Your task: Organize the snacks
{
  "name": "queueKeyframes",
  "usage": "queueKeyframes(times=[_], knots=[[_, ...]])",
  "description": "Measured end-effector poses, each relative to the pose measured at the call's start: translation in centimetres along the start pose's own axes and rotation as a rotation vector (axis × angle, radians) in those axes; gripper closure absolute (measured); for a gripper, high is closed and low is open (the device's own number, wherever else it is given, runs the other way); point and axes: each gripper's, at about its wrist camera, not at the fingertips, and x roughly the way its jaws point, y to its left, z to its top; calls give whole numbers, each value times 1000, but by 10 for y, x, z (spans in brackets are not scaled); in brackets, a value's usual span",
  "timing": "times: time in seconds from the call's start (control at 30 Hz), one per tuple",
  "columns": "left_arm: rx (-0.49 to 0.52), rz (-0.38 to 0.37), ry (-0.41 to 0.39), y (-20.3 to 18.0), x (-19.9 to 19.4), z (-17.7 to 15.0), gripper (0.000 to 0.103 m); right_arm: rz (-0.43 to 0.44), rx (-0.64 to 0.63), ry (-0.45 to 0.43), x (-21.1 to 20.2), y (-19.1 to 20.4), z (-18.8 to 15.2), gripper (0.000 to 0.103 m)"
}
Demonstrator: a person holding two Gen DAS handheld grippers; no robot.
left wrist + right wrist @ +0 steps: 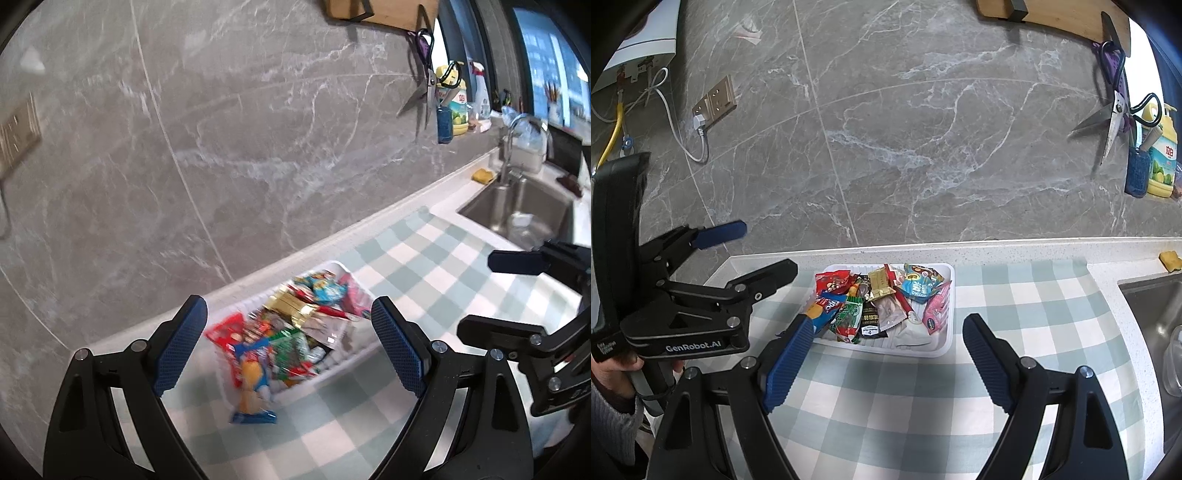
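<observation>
In the right wrist view, the left gripper [753,251] enters from the left edge with its jaws parted and nothing between them. Right of it, at the centre of the frame, a white tray [943,343] sits on the checked cloth [1034,314] near the back edge of the counter, holding a loose heap of snack packets [882,302]. At the bottom of that frame the right gripper [886,362] is also spread wide and empty, just short of the tray's near rim.

The packets look light, thin and crinkly, with glossy film that would likely slip under a flat pinch. They overlap, so lifting one may drag its neighbours. A sealed end or a corner sticking up from the heap seems the best place to grip, such as the tail of the orange and blue packet [253,391] that hangs over the tray's rim in the lower middle of the left wrist view. The tray itself looks thin and flexible, and would probably slide on the cloth if pushed.

The left wrist view is blurred, so labels there cannot be read. The left finger [790,362] of the right gripper covers the tray's near left corner. What lies at the bottom of the heap is hidden. At the far right, the sink [1152,306] is cut off by the frame edge.
</observation>
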Motion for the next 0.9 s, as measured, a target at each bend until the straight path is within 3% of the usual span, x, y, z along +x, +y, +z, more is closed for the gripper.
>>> queueKeyframes(times=[0.23, 0.57, 0.9], knots=[[10, -9, -88, -12, -19, 0, 12, 3, 14, 2, -1, 2, -3, 18], [-70, -14, 32, -11, -1, -13, 12, 5, 32, 2, -4, 1, -9, 18], [-133, 23, 46, 1, 6, -16, 12, 2, 51, 7, -3, -2, -12, 16]])
